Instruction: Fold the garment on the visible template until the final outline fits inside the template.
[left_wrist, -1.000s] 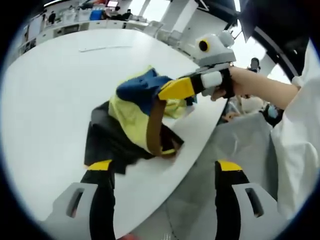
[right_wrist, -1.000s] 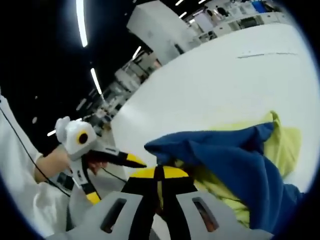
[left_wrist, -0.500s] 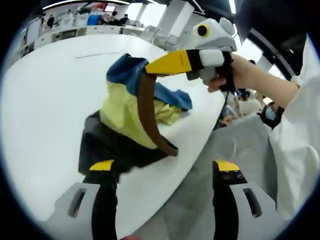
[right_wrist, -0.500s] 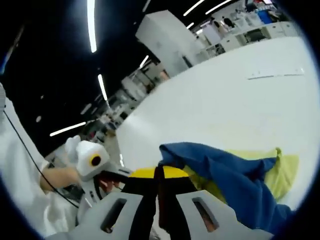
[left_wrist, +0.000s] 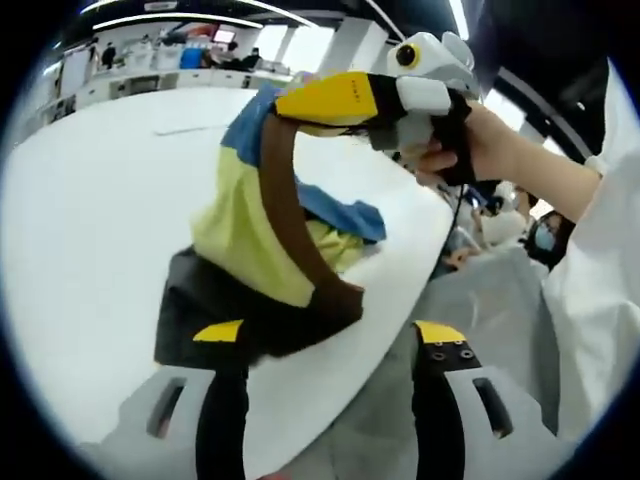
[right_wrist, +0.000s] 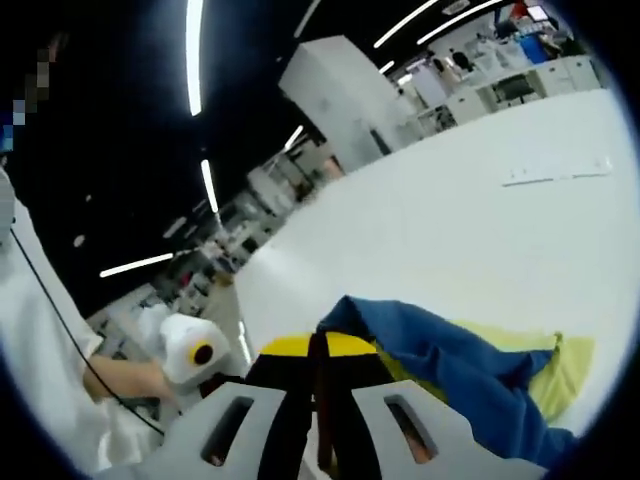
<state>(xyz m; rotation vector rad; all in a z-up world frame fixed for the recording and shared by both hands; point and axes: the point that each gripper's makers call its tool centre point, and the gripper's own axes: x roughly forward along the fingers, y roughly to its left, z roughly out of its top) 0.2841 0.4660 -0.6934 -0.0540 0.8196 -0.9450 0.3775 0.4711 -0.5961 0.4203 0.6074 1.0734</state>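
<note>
A garment (left_wrist: 245, 225) of yellow, blue and dark panels with a brown band hangs lifted at one edge above the white bench (left_wrist: 90, 200), its dark lower part resting on the surface near the bench's curved edge. In the left gripper view, the right tongs (left_wrist: 300, 100) pinch the garment's upper blue edge, held aloft by a hand (left_wrist: 470, 140) with a white-sleeved forearm reaching in from the right. The left tongs (left_wrist: 325, 335) stand wide apart and empty, low beside the garment's dark hem. The right gripper view shows the right tongs' yellow tips pressed together on blue fabric (right_wrist: 440, 355), yellow cloth beyond it, and the left gripper's white body (right_wrist: 195, 350) in a hand at lower left.
</note>
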